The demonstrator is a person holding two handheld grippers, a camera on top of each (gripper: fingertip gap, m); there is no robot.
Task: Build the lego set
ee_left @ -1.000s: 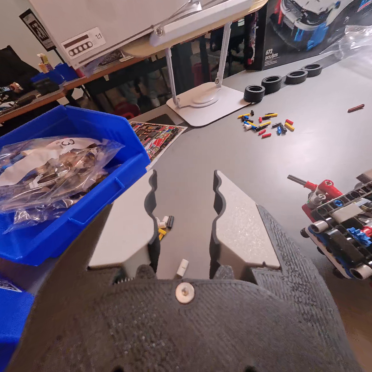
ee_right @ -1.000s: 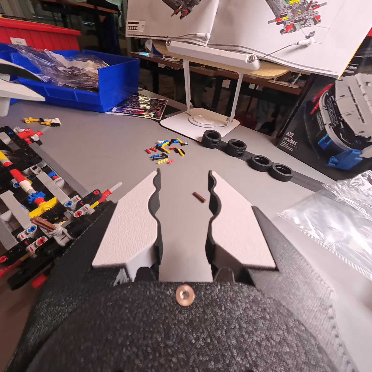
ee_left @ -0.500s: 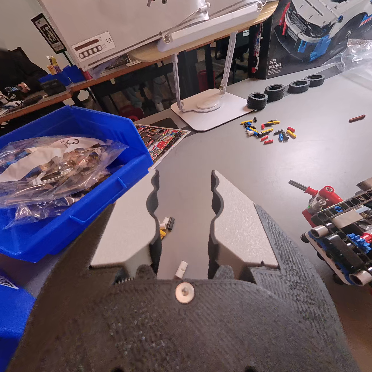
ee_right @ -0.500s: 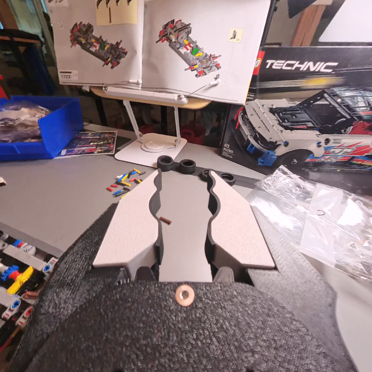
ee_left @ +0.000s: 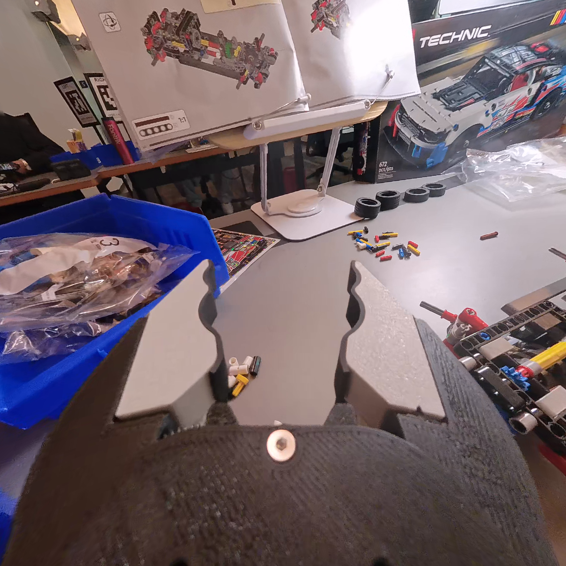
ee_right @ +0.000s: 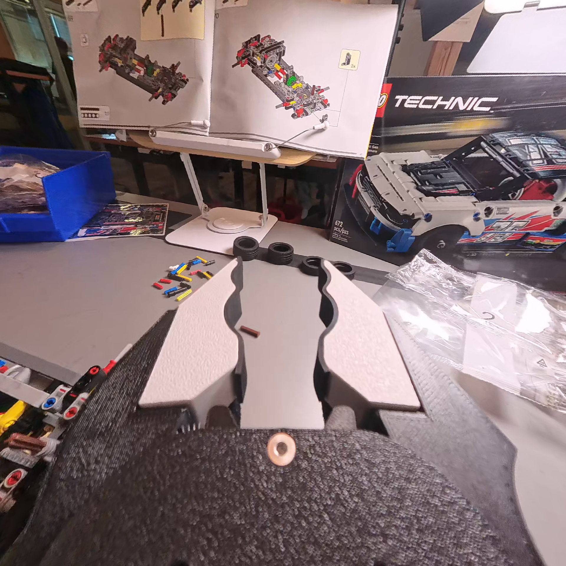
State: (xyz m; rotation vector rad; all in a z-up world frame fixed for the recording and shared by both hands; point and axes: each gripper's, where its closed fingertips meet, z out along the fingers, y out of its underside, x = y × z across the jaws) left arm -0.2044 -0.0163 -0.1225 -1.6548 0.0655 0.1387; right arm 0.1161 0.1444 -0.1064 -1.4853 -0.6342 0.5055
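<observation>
A: What moved?

B: The left gripper (ee_left: 280, 275) has spread wider than half a second ago and tipped up, so more of the manual (ee_left: 214, 61) shows. The right gripper (ee_right: 280, 269) has barely shifted; it is spread too, holding nothing, and the brown axle (ee_right: 249, 331) lies on the table (ee_right: 76, 291) between its fingers, nearer the left one.

A: Counts?

B: Four tyres (ee_right: 246, 248) in a row by the stand (ee_right: 220, 226). One blue bin (ee_left: 128, 220) with bagged parts, one sticker sheet (ee_left: 242, 248), one box (ee_right: 459, 171), one empty bag (ee_right: 477, 324). Two loose piles: the coloured pins (ee_left: 382, 243) and a few white, yellow and black bits (ee_left: 243, 369) by the left finger.

A: And the build?

B: The chassis (ee_left: 514, 361) is a long black-beamed frame with red, blue, yellow and grey parts, on the table right of the left gripper and left of the right one.
</observation>
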